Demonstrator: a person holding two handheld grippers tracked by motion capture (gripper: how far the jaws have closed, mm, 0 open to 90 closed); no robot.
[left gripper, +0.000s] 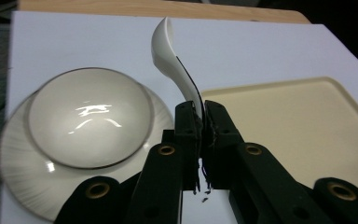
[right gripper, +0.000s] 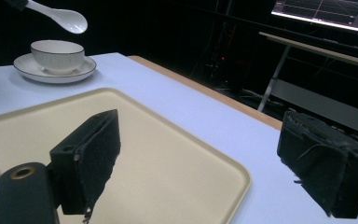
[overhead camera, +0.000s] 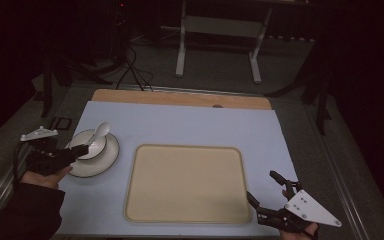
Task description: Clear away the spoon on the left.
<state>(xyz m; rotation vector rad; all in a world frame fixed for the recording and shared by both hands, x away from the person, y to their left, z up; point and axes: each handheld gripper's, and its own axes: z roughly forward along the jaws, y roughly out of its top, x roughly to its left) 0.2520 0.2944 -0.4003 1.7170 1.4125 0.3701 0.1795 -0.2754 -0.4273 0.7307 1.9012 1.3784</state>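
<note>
My left gripper is shut on the handle of a white ceramic spoon. It holds the spoon in the air above a white bowl that stands on a matching saucer at the left of the mat. In the right gripper view the spoon hangs clear over the bowl. A beige tray lies bare in the middle. My right gripper stands open by the tray's near right corner, with nothing between its jaws.
A pale blue mat covers the table, with a wooden strip along its far edge. Beyond the table stand a white frame's legs and floor cables. The surroundings are dark.
</note>
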